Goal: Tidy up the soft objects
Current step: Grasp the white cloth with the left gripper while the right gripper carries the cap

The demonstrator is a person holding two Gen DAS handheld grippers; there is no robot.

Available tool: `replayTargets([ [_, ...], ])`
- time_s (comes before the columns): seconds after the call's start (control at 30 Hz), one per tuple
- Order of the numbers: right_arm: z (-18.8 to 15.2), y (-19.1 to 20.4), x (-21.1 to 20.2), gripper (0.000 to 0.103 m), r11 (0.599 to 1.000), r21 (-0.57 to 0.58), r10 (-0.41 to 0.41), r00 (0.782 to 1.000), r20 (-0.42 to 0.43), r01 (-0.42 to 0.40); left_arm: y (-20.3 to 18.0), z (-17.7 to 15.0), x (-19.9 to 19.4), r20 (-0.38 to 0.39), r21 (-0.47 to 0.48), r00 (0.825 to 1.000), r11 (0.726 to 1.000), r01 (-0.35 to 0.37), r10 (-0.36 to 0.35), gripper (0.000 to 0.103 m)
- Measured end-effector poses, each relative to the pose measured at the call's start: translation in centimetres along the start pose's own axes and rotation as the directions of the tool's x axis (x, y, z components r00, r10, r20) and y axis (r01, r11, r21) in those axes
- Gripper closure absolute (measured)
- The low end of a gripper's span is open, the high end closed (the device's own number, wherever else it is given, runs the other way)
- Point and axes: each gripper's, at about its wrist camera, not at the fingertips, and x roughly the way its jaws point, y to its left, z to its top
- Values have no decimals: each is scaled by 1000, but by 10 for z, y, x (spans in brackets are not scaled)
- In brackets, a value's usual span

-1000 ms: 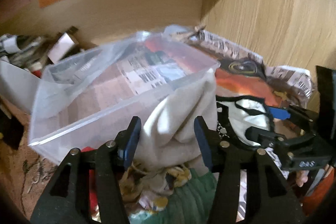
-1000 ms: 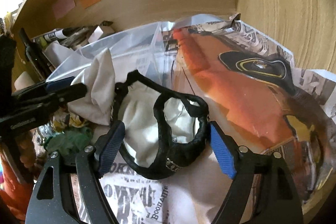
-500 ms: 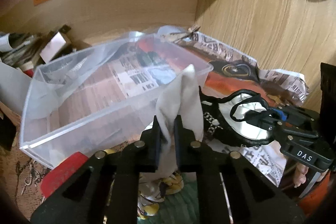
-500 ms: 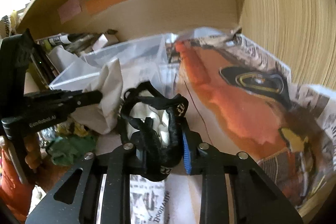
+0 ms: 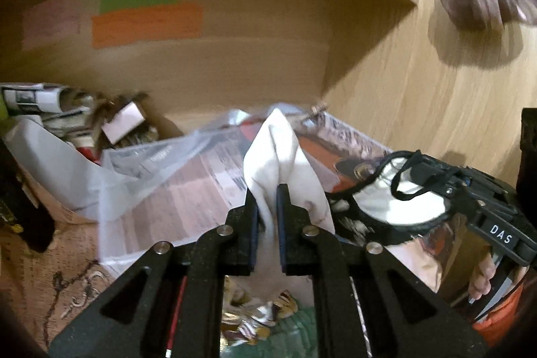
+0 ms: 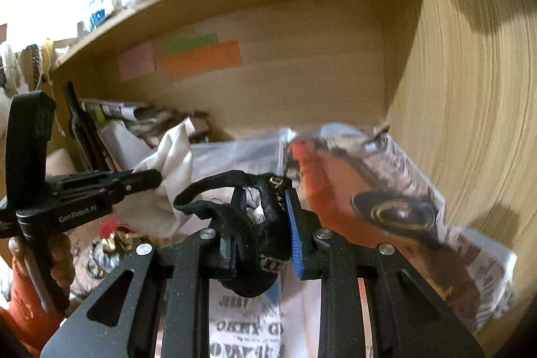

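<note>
Left wrist view: your left tongs [image 5: 267, 217] are clamped on a fold of the white cloth [image 5: 280, 156], which peaks above the tips beside the clear bin [image 5: 157, 190]. Right wrist view: your right tongs [image 6: 265, 234] pinch the black-trimmed garment [image 6: 255, 223], bunched between the pads over the newspaper [image 6: 386, 207]. Both pieces look light, limp and not fragile; expect them to drape and trail. The garment's loose strap could snag. Judgement: the bunched folds are the best hold, since a single edge may slip.
</note>
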Motion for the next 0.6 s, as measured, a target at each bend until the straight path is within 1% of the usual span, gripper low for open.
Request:
replayTargets([
  [0.13,15,4,-1,87,1000,-20,7,999,42,-6,13,10,-12,45,-11,998,999,-35,36,94],
  [0.27,30,9,2,87,999,-47,13,997,79,-9,27,16,-17,70,-31,995,997,-68,70,94],
  [0.43,46,16,14,87,997,-74,16,995,101,-8,48,21,-14,68,-50,990,991,-121,124,94],
  [0.6,55,24,36,87,995,-100,22,995,96,-13,68,22,-4,46,-76,986,985,-154,158,94],
])
